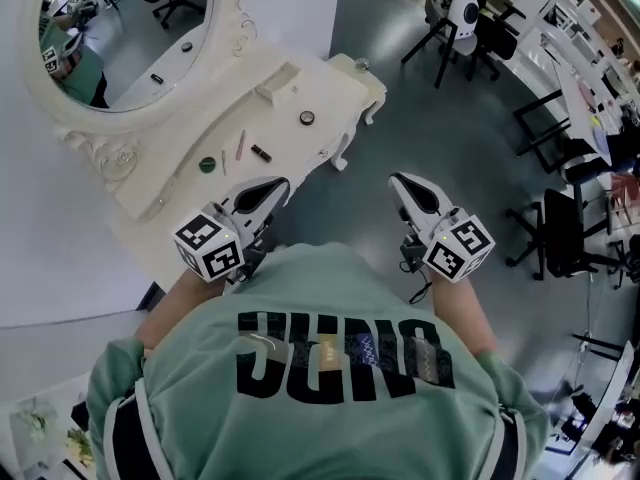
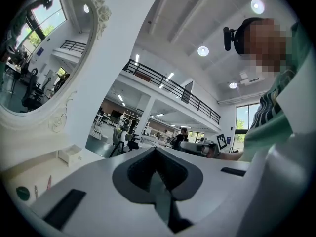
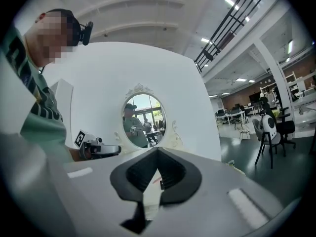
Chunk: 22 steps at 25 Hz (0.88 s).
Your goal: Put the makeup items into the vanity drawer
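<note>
On the white vanity top [image 1: 190, 183] lie several makeup items: a green round pot [image 1: 207, 165], a thin pink pencil [image 1: 240, 145], a dark lipstick [image 1: 261, 153] and a round compact [image 1: 307, 118]. My left gripper [image 1: 277, 186] hangs shut and empty just off the vanity's front edge, a little short of the items. My right gripper [image 1: 398, 180] is shut and empty over the grey floor, to the right of the vanity. The left gripper view shows the green pot [image 2: 22, 192] and the pencil [image 2: 49, 181] low at the left. No drawer front shows.
An oval mirror [image 1: 120, 43] in a white carved frame stands behind the vanity top, and a small white box [image 1: 275, 90] sits near it. Office chairs [image 1: 560, 233] and desks stand at the right and back. Grey floor [image 1: 400, 118] lies between them and the vanity.
</note>
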Available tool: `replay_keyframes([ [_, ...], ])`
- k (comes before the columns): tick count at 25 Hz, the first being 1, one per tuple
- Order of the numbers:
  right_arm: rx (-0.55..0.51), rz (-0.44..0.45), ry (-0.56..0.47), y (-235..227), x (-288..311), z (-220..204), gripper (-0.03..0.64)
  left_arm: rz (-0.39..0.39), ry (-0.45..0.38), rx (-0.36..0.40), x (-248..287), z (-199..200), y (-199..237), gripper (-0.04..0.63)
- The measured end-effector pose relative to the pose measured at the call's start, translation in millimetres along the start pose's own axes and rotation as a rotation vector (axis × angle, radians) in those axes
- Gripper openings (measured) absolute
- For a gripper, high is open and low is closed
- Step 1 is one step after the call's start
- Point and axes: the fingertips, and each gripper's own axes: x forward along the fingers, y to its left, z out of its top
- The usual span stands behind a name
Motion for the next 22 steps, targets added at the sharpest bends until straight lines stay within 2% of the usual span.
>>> replay_keyframes([
  [4,0.006,-0.044,-0.025,-25,60,20,0.009,-0.056,0.046,-0.009,18,17,54,0.005],
  [8,0.007,-0.062,0.005,-47,89,24,0.009,-0.061,0.061,-0.047,31,23,88,0.005],
  [13,0.03,-0.039,0.037,-91,103,21,0.009,0.002,0.031,-0.057,53,26,112,0.005],
  [17,0.027,0.039,0.064,-118,110,26,0.009,0.101,-0.031,-0.052,71,34,116,0.005],
  [22,0.011,0.114,0.11,-145,104,26,0.009,0.167,-0.078,-0.042,98,36,108,0.005],
])
